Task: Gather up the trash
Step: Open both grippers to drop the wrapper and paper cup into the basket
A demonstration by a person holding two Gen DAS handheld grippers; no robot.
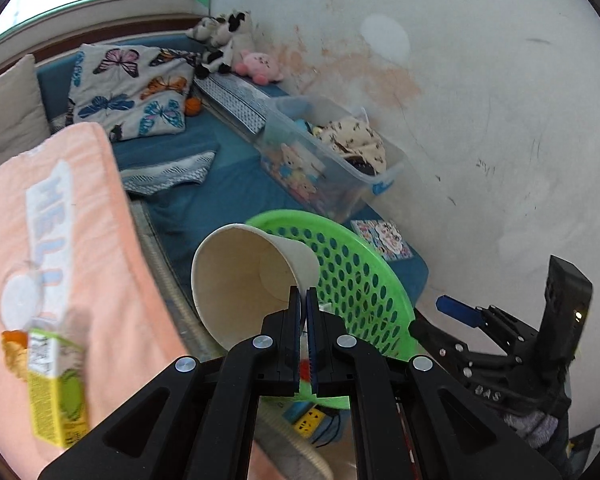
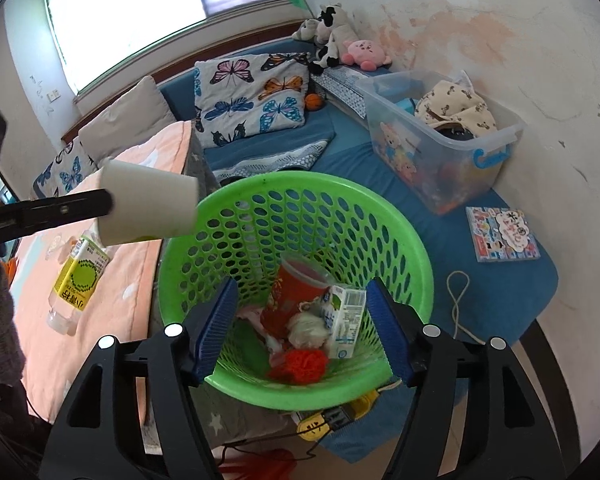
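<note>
White paper cup (image 1: 236, 288): wall pinched in the clenched left gripper (image 1: 304, 300), tilted beside the round green perforated plastic basket (image 2: 404, 240); the cup hides the near rim in the left view. Right gripper (image 2: 304, 332): released, empty, above the basket. Contents: red cup (image 2: 296, 292), small carton (image 2: 346, 320), partly overlapped. Bottle (image 2: 78, 280) on peach blanket (image 2: 132, 300).

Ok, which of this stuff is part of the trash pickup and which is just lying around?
Part of the job: paper cup pinched in the left hand-held gripper; green basket with trash in it; drink bottle on the peach blanket.

Lying about: butterfly pillow, plush toys, clear storage bin, sticker book.
</note>
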